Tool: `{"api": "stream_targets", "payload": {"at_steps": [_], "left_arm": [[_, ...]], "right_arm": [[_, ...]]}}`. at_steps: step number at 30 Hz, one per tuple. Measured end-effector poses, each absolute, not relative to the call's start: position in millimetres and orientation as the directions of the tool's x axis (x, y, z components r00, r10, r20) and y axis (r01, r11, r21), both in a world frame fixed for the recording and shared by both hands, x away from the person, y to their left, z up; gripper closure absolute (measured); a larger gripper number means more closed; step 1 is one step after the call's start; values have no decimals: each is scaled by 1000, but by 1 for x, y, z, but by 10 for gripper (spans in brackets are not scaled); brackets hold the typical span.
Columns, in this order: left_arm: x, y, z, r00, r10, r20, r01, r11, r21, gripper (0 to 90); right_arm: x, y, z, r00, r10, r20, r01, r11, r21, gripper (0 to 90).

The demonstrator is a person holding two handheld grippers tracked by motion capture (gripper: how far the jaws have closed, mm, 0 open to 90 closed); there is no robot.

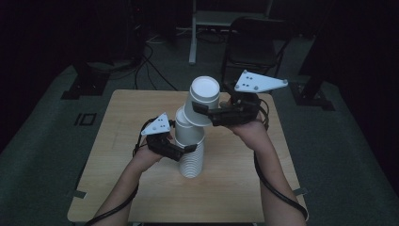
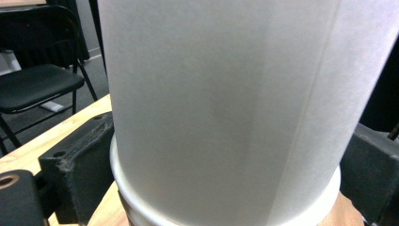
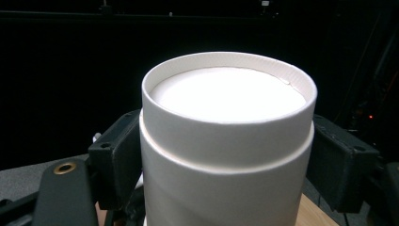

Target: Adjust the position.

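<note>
White paper cup stack (image 1: 190, 157), mid tabletop, inverted. Top cup (image 1: 203, 101) tilted, clamped by right gripper (image 1: 203, 113) across wall. Left gripper (image 1: 187, 150) closed on stack below. Light, thin-walled, crushable; best gripped w/ gentle squeeze nr rim.

A black folding metal chair (image 1: 251, 44) stands beyond the light wooden tabletop (image 1: 235, 188), black cables (image 1: 148, 66) trailing across the grey carpet floor (image 1: 42, 136).

Dark lab: cables (image 1: 146, 63), folding chair (image 1: 254, 44).
</note>
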State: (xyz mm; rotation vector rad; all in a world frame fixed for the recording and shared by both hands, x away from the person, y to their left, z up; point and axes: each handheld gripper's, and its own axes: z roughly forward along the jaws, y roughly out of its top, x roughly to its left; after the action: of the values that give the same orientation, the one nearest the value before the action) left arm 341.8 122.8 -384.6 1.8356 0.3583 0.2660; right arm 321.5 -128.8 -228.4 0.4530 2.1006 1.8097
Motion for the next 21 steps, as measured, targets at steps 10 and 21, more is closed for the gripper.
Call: {"api": "stream_targets", "payload": {"at_steps": [10,21], "left_arm": [[341,123,-384,926,378,-2,111,-265,958,47],[341,123,-384,922,387,-11,125,-271,954,31]], "right_arm": [[317,-163,-237,-859,510,-47,31,142,989,209],[314,-194,-272,-824,566,-19,86,159,984,208]]}}
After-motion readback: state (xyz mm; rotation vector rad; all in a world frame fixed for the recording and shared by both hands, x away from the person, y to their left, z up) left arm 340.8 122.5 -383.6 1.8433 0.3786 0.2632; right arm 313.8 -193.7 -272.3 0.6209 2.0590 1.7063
